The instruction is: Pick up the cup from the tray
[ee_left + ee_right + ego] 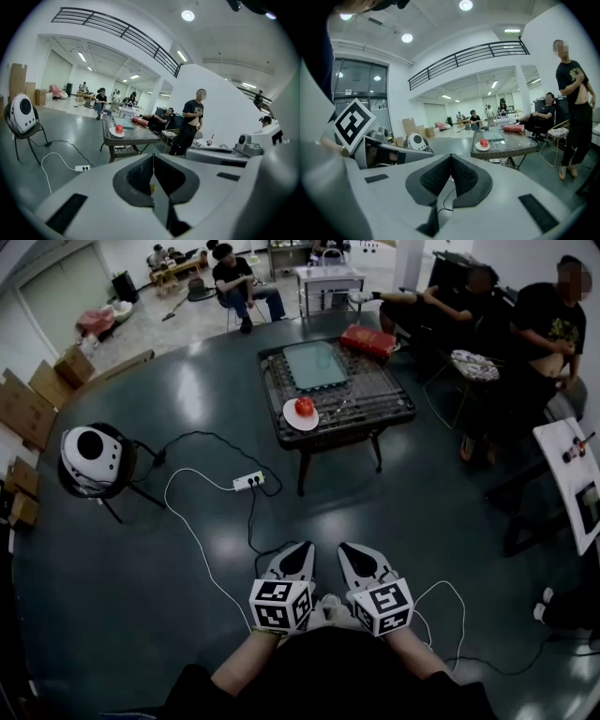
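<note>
Red cup (304,407) (on white plate (292,420))

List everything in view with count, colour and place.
table: one, dark, mid-floor ahead
tray: one, pale green, on the table
plate: one, white, table's near edge
round object: one, red, on the plate
box: one, red, table's far right corner
power strip: one, white, floor left of the table
round device on stand: one, white, far left
cardboard boxes: several, brown, left wall
people: several, dark clothes, beyond and right of the table
left gripper: one, white, jaws shut, empty
right gripper: one, white, jaws shut, empty
</note>
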